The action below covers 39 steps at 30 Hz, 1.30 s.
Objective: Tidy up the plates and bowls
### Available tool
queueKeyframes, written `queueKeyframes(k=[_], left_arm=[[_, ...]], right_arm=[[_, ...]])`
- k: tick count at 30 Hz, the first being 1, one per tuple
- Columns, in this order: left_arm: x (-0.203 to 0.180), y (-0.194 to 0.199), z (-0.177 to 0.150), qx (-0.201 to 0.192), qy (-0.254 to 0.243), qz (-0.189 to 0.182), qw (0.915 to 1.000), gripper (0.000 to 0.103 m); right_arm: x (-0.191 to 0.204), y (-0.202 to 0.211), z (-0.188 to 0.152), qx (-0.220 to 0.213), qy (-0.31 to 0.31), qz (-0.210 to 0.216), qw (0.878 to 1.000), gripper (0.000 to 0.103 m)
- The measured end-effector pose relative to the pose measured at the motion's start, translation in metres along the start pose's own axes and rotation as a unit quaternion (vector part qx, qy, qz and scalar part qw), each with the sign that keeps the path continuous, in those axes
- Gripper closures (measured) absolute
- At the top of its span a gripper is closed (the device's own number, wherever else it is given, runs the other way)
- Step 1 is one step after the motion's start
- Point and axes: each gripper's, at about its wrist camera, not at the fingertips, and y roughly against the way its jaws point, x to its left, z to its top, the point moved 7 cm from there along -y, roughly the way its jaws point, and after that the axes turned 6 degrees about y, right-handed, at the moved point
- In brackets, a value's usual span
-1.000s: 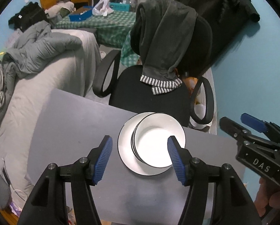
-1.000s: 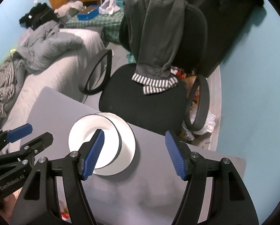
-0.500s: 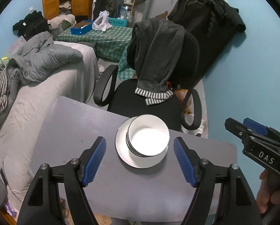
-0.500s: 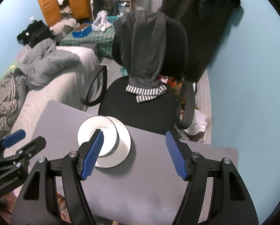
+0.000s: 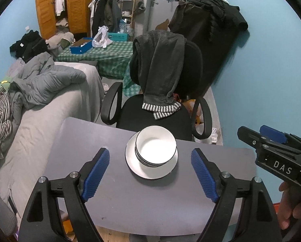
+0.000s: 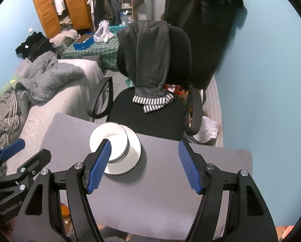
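Note:
A stack of white bowls with dark rims (image 5: 155, 148) sits on a white plate (image 5: 162, 171) near the far edge of the grey table (image 5: 110, 201). The stack (image 6: 108, 137) and plate (image 6: 133, 149) also show in the right wrist view. My left gripper (image 5: 150, 173) is open and empty, held back above the table in front of the stack. My right gripper (image 6: 144, 167) is open and empty, above the table to the right of the stack. Each gripper shows at the edge of the other's view.
A black office chair (image 5: 160, 100) draped with a dark hoodie stands right behind the table's far edge. A grey sofa with clothes (image 5: 39, 104) lies to the left. A blue wall (image 5: 271, 80) is on the right.
Both grippers have pulled back and up from the stack, which now looks smaller and farther. The left jaws have opened wider. The bowls and plate have not moved.

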Motion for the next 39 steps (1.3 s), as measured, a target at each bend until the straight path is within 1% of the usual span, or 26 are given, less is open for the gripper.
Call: queueKeyframes(k=[10,18,24,31,39], left_arm=[[0.004,0.011,-0.011,0.007,-0.007,-0.006,0.9999,0.018],[0.011,0.017,-0.015,0.015,0.008,-0.011,0.9998,0.018],[0.013,0.021,-0.015,0.008,0.005,-0.005,0.9999,0.018],[0.015,0.021,-0.017,0.017,0.002,0.001,0.9999,0.018],[0.013,0.023,-0.021,0.020,-0.001,-0.002,0.9998,0.018]], right_arm=[[0.003,0.007,-0.005,-0.002,-0.003,-0.004,1.000,0.035],[0.009,0.012,-0.009,-0.004,0.004,-0.003,1.000,0.035],[0.012,0.016,-0.009,-0.007,0.002,-0.001,1.000,0.035],[0.011,0.017,-0.008,-0.008,0.002,-0.001,1.000,0.035],[0.011,0.018,-0.009,-0.009,0.003,-0.002,1.000,0.035]])
